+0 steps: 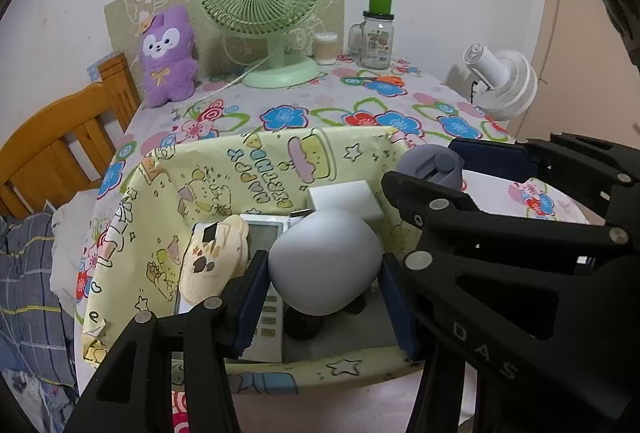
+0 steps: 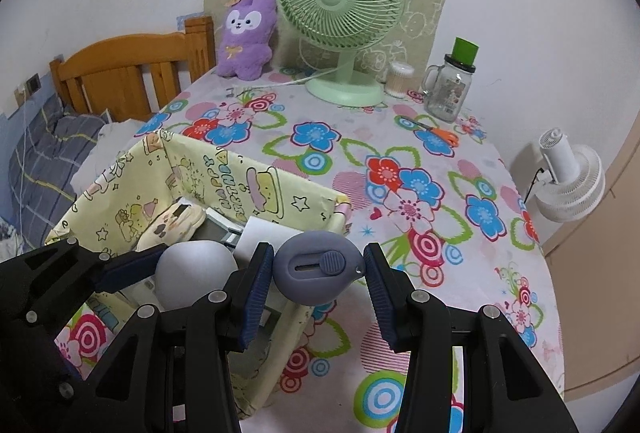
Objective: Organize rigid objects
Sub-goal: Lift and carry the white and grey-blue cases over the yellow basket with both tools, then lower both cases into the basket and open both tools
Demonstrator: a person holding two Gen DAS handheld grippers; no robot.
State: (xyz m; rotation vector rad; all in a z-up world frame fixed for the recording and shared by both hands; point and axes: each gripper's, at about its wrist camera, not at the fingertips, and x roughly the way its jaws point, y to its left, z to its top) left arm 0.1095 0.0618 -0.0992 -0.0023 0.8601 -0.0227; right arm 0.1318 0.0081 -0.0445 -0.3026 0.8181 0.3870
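Grey: one egg (image 1: 323,265), one cutter (image 2: 316,271).

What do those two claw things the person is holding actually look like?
Both the left gripper and the right gripper are matte black plastic frames with angular cut-out openings, joined by round silver pins. Each ends in two flat fingers faced with dark blue ribbed pads. White letters reading D A S are printed on the right gripper's frame. No cables or sleeves show.
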